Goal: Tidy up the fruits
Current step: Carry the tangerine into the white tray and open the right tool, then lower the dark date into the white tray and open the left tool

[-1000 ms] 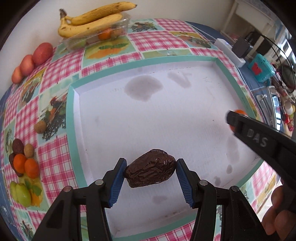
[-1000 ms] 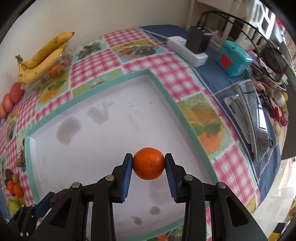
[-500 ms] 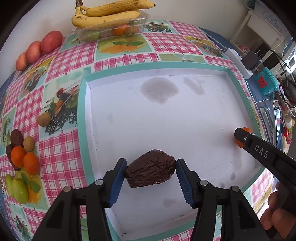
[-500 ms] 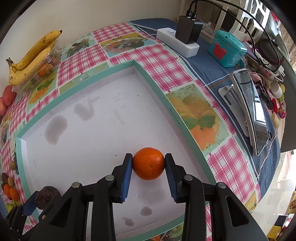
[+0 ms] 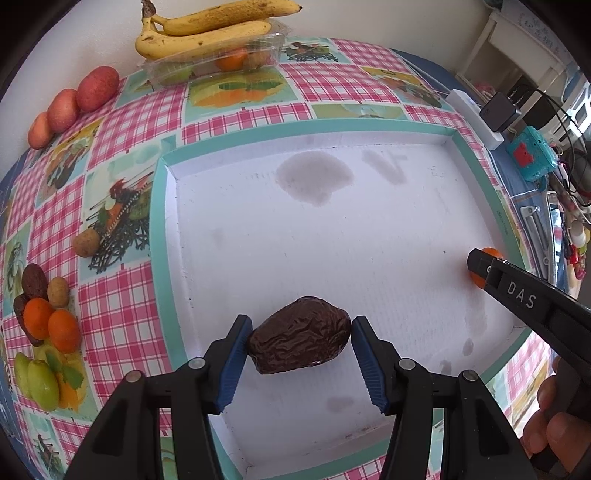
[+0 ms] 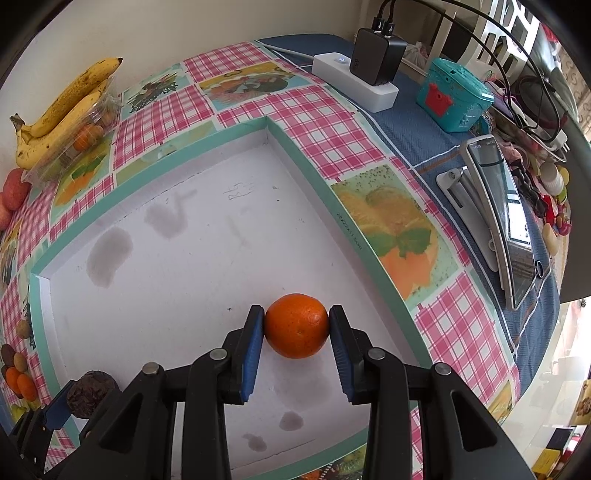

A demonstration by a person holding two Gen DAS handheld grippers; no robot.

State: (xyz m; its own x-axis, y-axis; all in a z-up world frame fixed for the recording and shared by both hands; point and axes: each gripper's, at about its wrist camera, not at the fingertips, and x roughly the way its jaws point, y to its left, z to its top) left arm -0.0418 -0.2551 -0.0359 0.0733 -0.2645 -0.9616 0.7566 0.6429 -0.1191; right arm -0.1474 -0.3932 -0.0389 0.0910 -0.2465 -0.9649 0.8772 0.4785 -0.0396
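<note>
Both tongs are loaded. My left gripper [image 5: 300,345] is clamped on the dark wrinkled fruit [image 5: 299,345], blue pads pressed against its 2 ends, and my right gripper [image 6: 296,326] is squeezed onto the orange mandarin [image 6: 296,325] the same way. Neither grip has slipped over the last second; each fruit sits in the same spot between its fingers as before.

What has changed is where I am carrying them. Over that second the white tray [image 5: 162,206] has slid toward the middle of the left view, and the bananas [image 5: 207,31] on their clear box [image 5: 212,61] at the far edge have come more fully into sight. In the right view the tray's far right corner has drawn closer and the power strip [image 6: 354,79] looms larger. I read this as both loads travelling farther in over the tray floor, the wrinkled fruit toward its near left part, the mandarin close to its right wall.

The fruit groups on the checked cloth [image 5: 122,310] at left, including 2 mandarins [image 5: 51,325] and the green fruits [image 5: 37,380], are unmoved. Both held fruits appear to hang above the tray floor, though I cannot tell the height for certain, so both placements are still to do.
</note>
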